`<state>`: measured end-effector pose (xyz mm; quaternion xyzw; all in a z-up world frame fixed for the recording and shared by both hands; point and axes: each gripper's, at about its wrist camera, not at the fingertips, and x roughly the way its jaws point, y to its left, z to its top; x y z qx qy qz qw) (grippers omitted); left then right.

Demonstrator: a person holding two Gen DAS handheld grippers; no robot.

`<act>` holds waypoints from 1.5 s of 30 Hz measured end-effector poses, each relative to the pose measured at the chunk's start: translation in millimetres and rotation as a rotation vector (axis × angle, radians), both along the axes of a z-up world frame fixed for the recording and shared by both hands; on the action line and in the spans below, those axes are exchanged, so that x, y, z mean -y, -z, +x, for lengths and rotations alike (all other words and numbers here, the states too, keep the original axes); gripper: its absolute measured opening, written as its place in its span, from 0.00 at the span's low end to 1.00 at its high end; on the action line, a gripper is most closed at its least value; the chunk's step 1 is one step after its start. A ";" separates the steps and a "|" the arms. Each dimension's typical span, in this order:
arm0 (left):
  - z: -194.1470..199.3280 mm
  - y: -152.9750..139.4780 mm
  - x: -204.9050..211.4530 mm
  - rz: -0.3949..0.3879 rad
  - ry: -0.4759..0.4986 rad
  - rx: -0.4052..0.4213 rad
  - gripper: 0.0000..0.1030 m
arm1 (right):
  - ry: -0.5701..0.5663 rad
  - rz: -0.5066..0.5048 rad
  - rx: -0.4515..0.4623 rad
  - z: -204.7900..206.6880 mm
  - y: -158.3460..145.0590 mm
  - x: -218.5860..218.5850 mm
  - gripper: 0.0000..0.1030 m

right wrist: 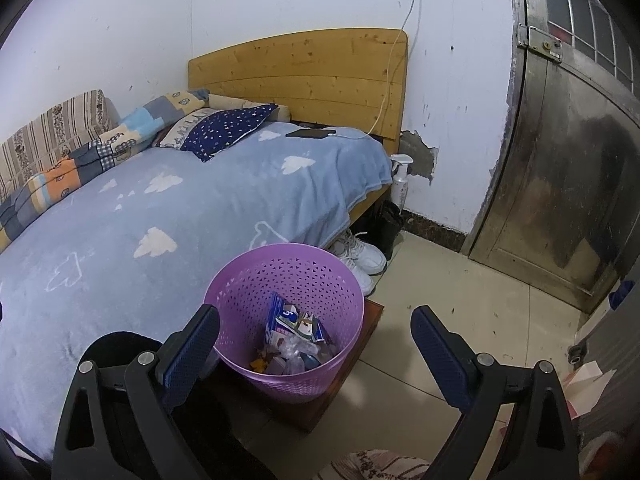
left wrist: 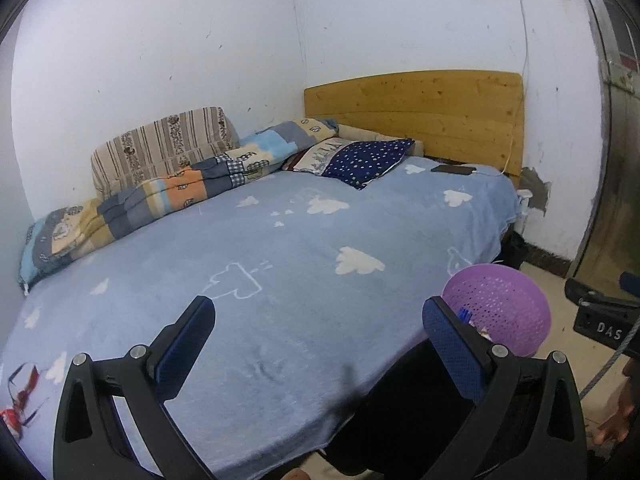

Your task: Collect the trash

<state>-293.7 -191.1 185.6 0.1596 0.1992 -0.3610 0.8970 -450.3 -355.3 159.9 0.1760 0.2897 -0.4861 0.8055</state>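
Trash — a red-and-white crumpled wrapper (left wrist: 20, 404) at eight o'clock on the blue cloud-print blanket (left wrist: 280, 280) — could be overlooked, since both the left gripper (left wrist: 320, 344) and right gripper (right wrist: 316, 344) gape empty near the perforated purple plastic basket (right wrist: 240, 280).

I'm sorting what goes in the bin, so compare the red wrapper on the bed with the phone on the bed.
The red wrapper is crumpled and torn, lying at the bed's near corner; the phone is flat, dark, rectangular, near the headboard with a white cable plugged in. Both lie on the blue blanket.
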 end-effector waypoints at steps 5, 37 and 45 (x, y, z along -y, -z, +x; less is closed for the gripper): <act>2.2 5.9 2.6 0.033 -0.005 -0.007 1.00 | -0.010 -0.002 0.000 0.3 -1.0 -1.5 0.95; 0.9 5.3 3.7 0.020 0.003 -0.011 1.00 | -0.028 -0.002 -0.007 4.6 1.5 -9.6 0.95; -0.8 2.1 2.8 0.006 -0.003 -0.006 1.00 | -0.034 -0.007 -0.010 6.8 0.4 -9.1 0.95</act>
